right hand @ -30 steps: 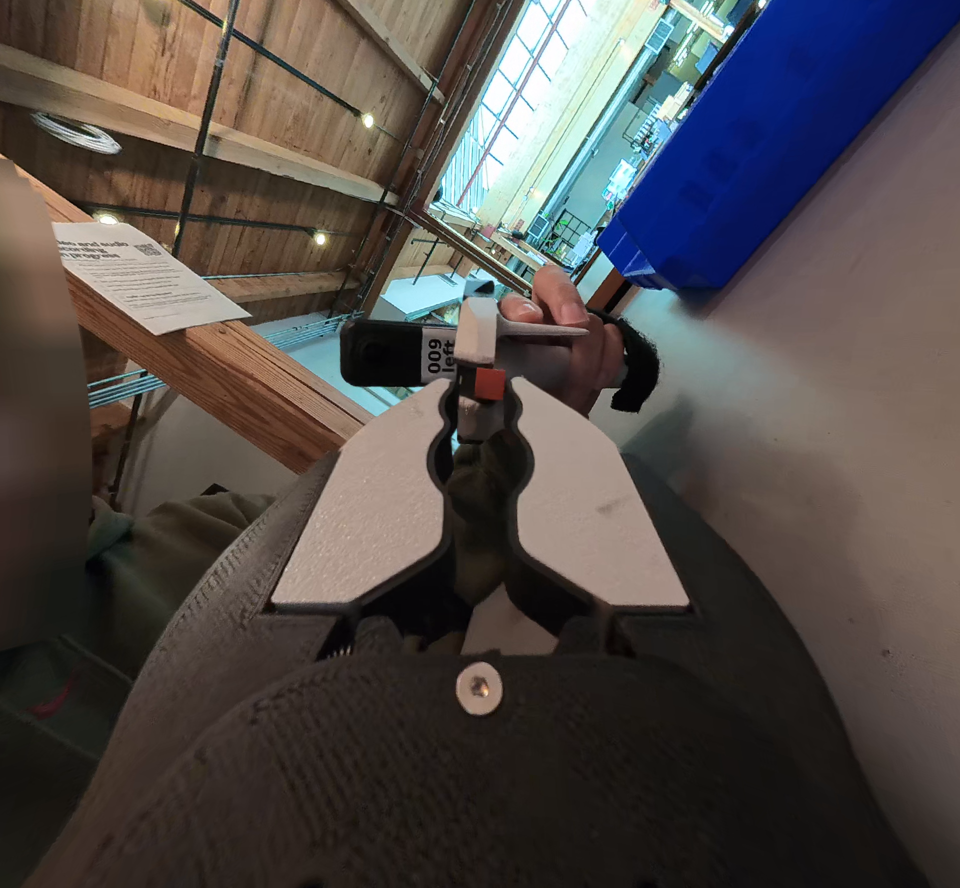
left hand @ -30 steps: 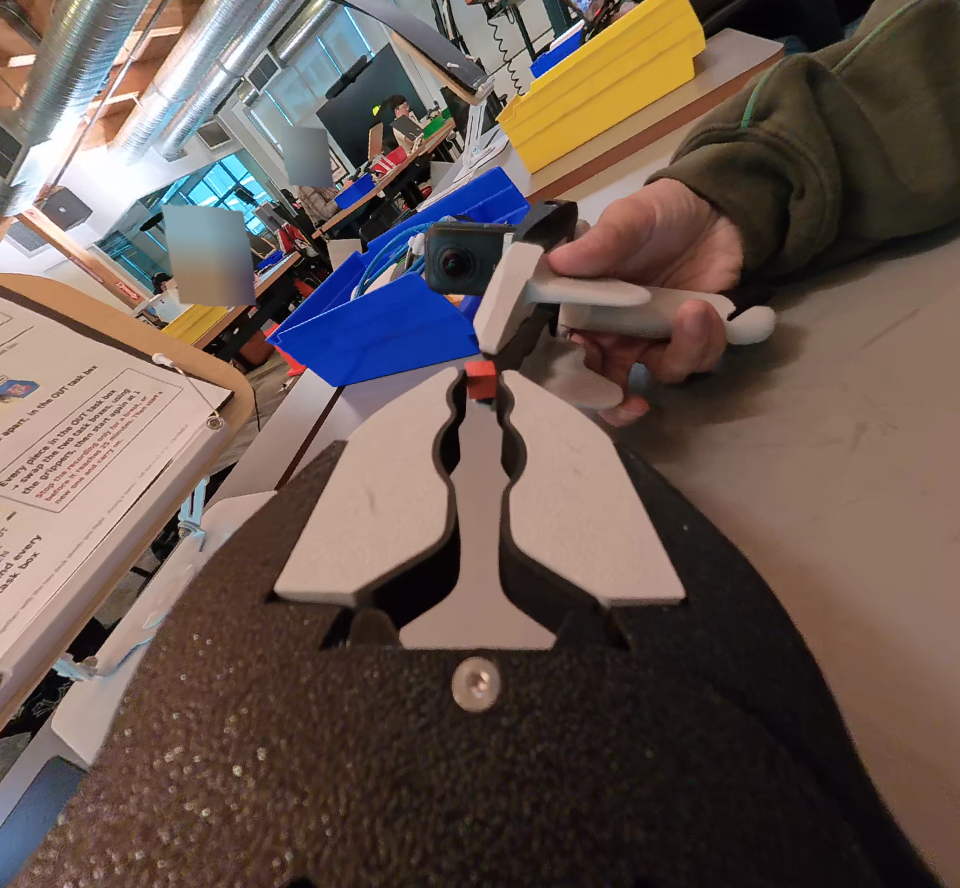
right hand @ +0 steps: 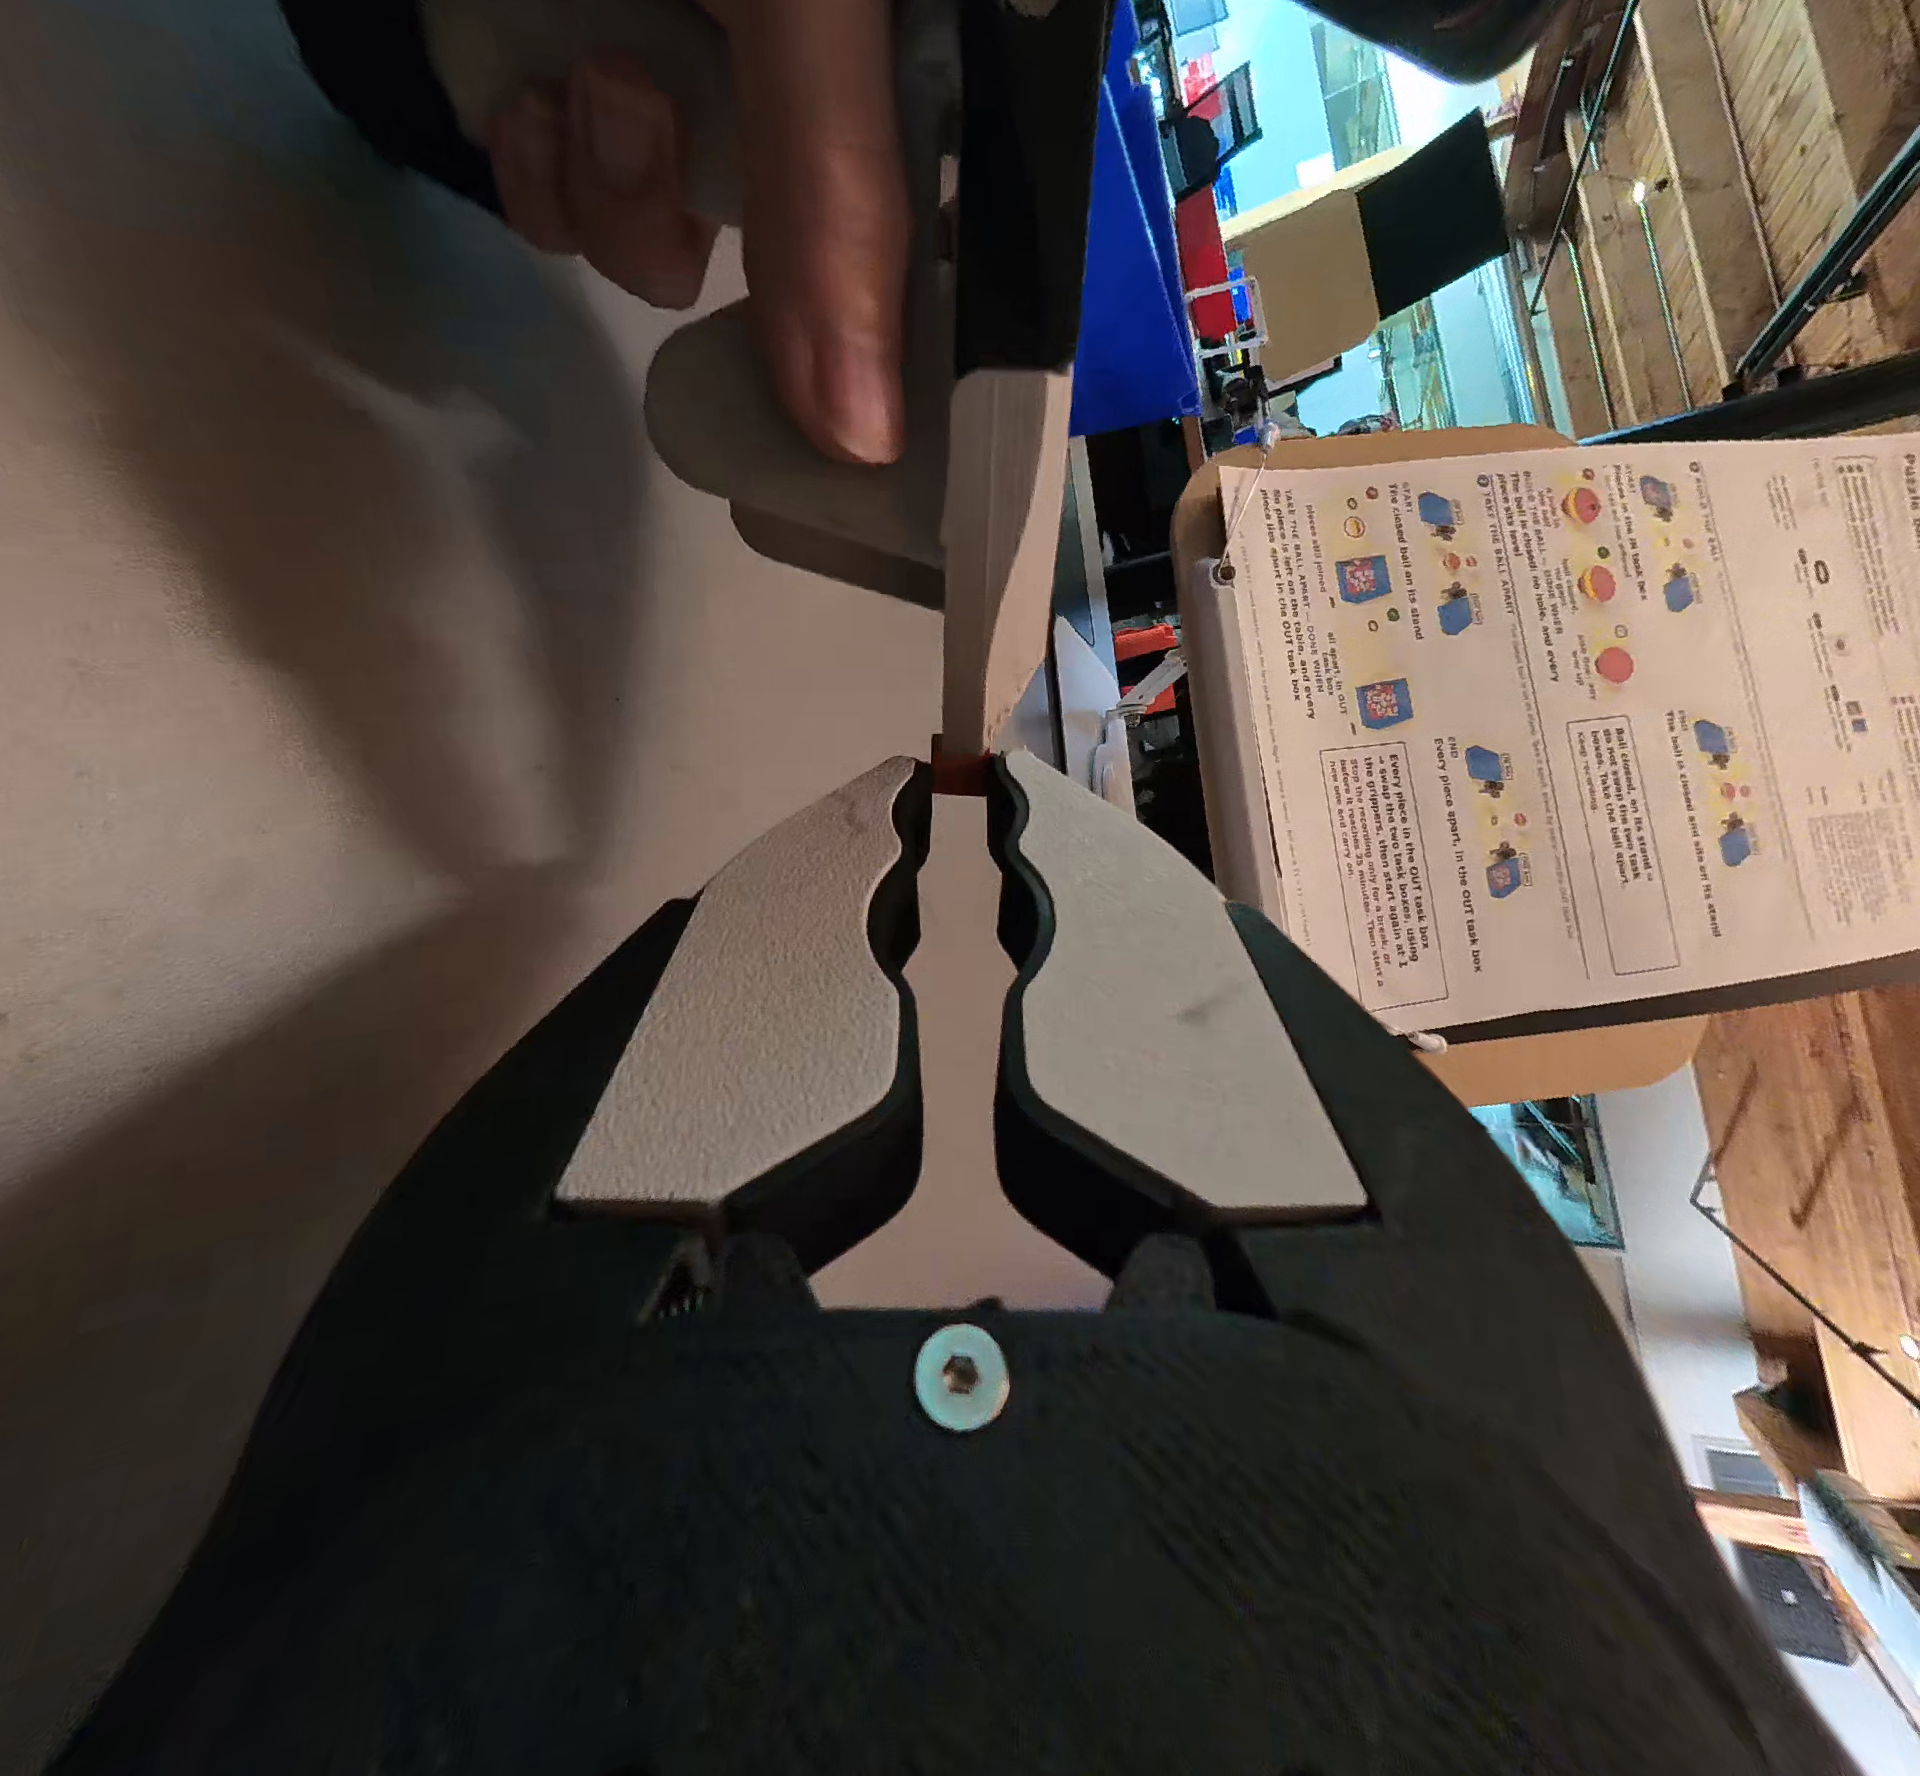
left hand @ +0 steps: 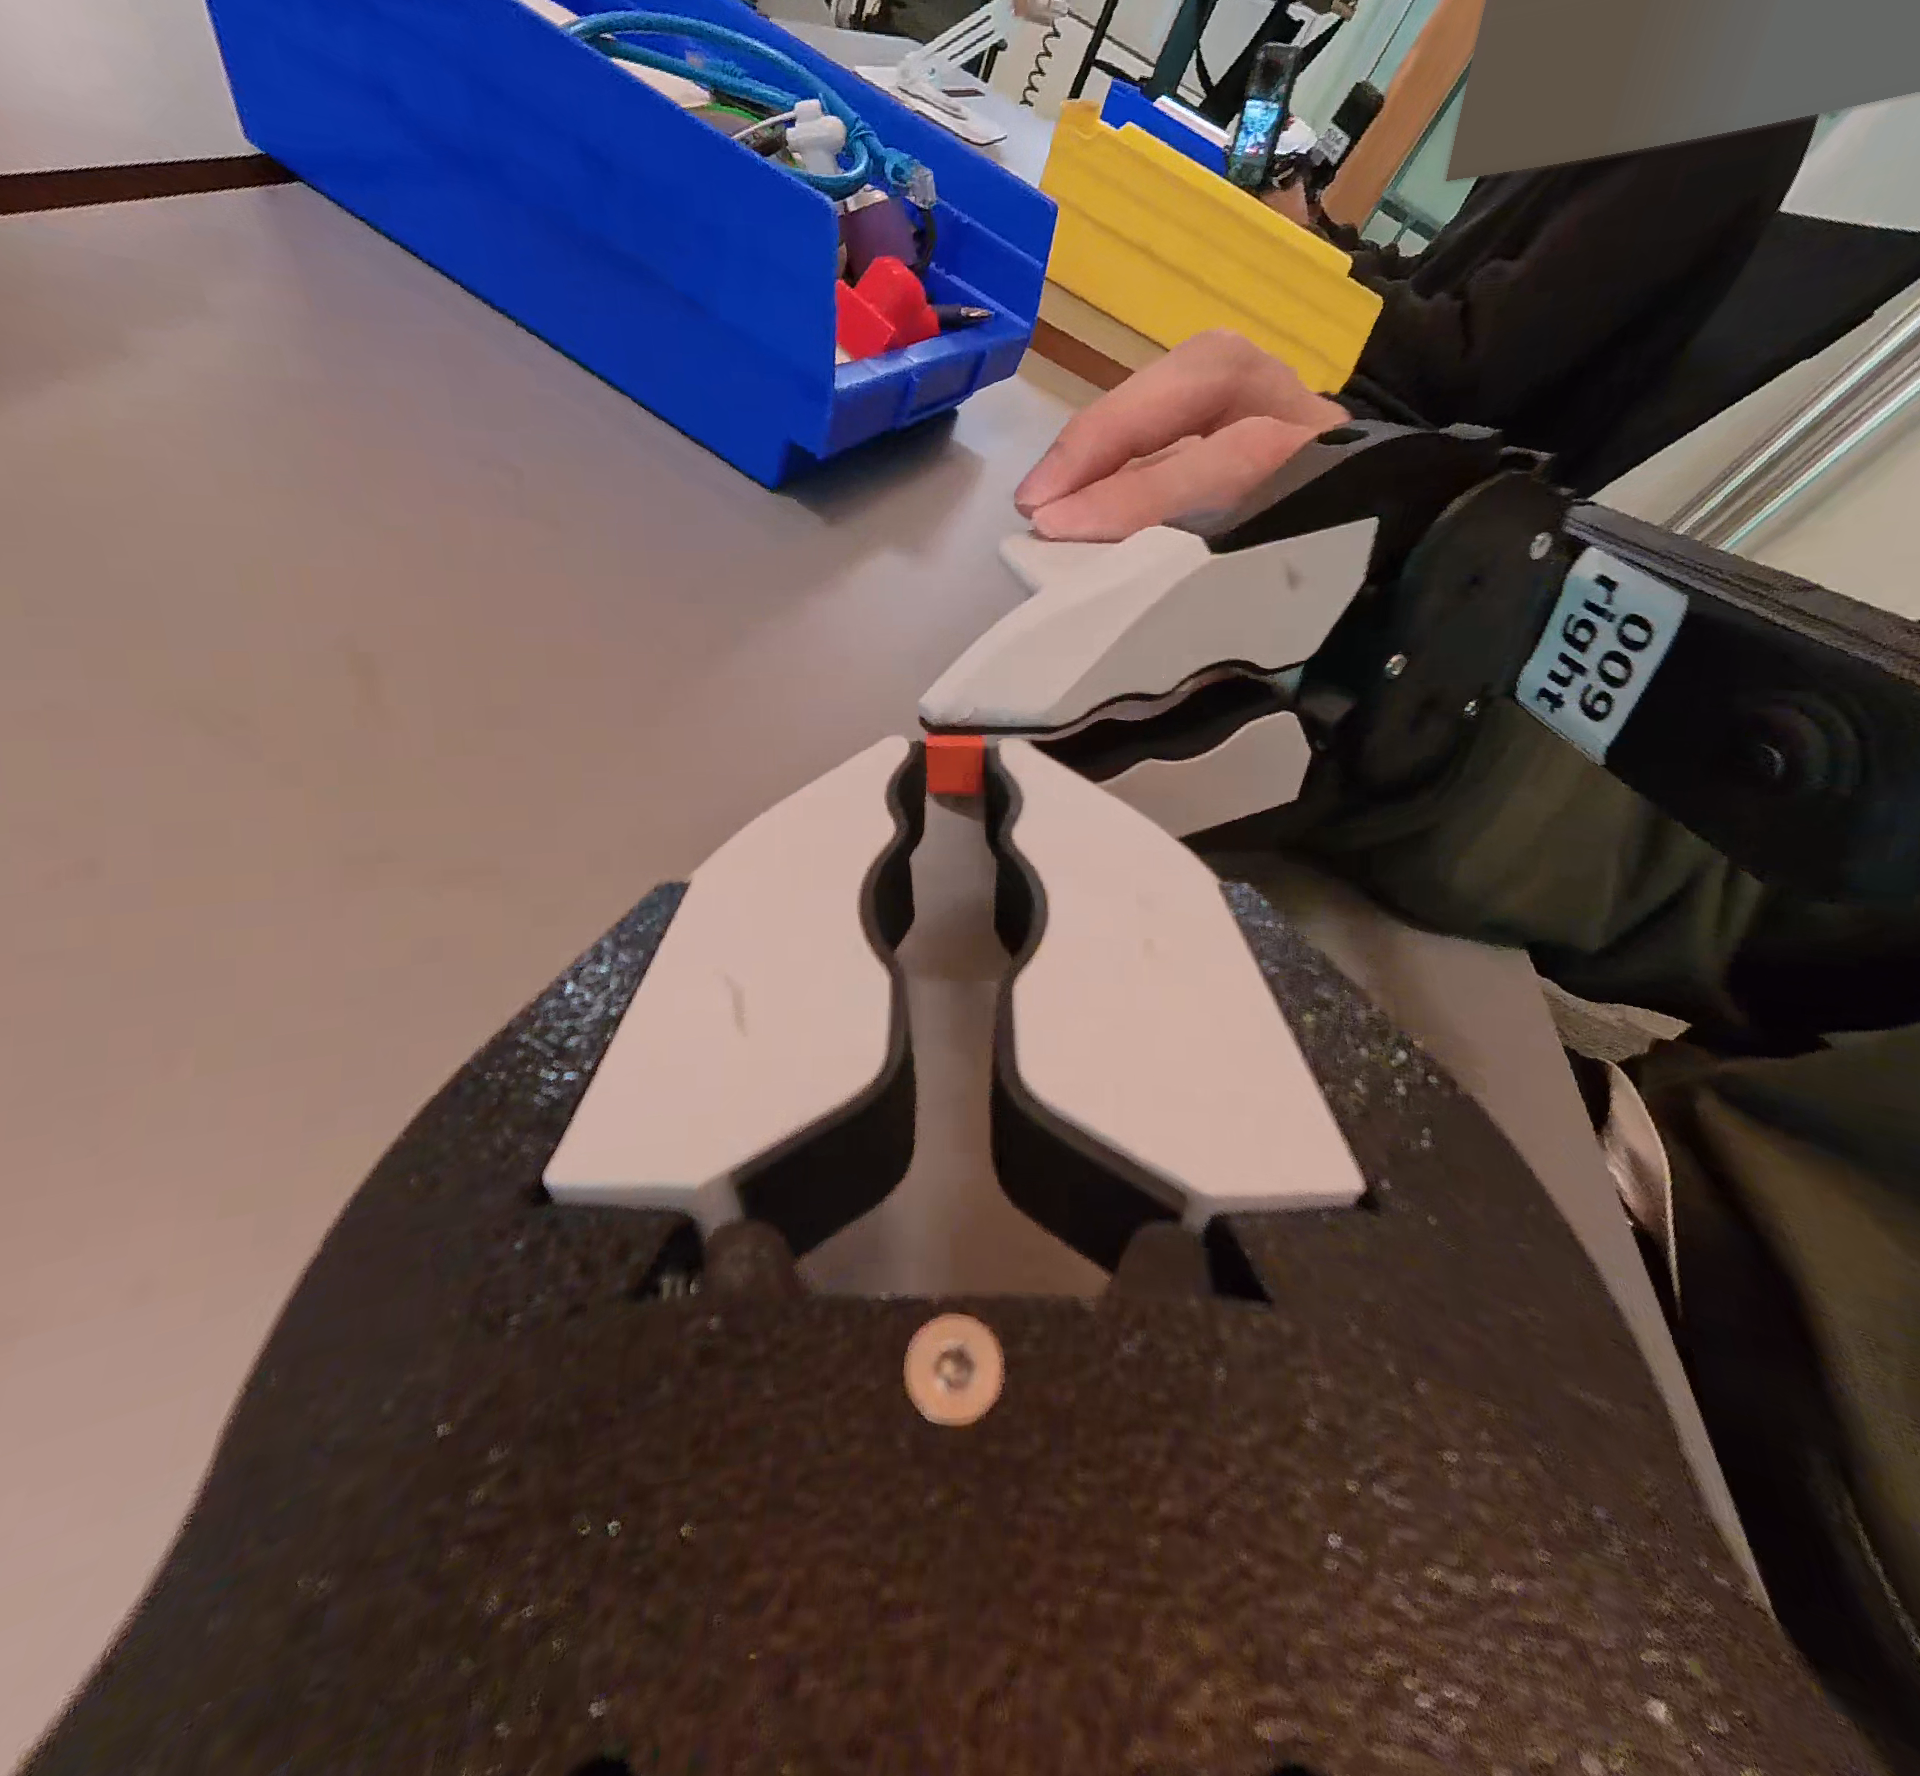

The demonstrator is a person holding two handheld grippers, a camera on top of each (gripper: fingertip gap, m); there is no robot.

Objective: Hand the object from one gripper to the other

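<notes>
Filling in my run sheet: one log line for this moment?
phase: handover | red block: pinched by both | left gripper: shut on block | right gripper: shut on block

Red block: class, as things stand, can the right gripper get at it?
Probably yes: the red block sits at the left gripper tips, and the right gripper already meets it there with nothing between.

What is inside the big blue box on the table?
The blue box holds a blue cable, red blocks and a purple thing. Its wall hides whatever lies deeper.

red block (left hand: 954, 774) mostly hidden between fingers (left hand: 790, 947)
</notes>
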